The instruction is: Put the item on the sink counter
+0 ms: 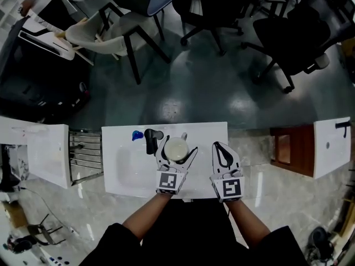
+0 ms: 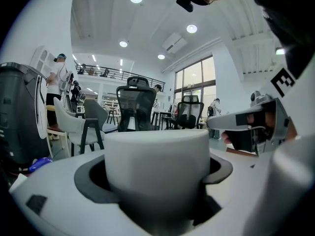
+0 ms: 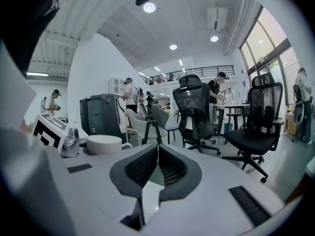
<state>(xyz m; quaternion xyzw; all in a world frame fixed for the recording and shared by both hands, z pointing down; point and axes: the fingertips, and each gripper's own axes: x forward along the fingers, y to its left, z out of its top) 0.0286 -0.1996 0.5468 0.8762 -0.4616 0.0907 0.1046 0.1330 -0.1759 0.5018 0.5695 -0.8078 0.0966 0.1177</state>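
Observation:
A white cup (image 1: 177, 148) is held over the white sink basin (image 1: 127, 168), with my left gripper (image 1: 176, 149) shut around it. In the left gripper view the white cup (image 2: 157, 166) fills the space between the jaws. My right gripper (image 1: 222, 150) hangs beside it to the right, shut with nothing between its pads; in the right gripper view the right gripper (image 3: 157, 156) has its jaws meeting, and the cup (image 3: 103, 144) shows at the left. The sink counter (image 1: 260, 187) is pale marbled stone around the basin.
A black faucet (image 1: 151, 139) and a blue object (image 1: 137, 136) stand at the basin's back edge. A metal rack (image 1: 85, 155) lies left of the basin, a brown board (image 1: 291, 148) to the right. Office chairs (image 1: 288, 37) stand on the floor beyond.

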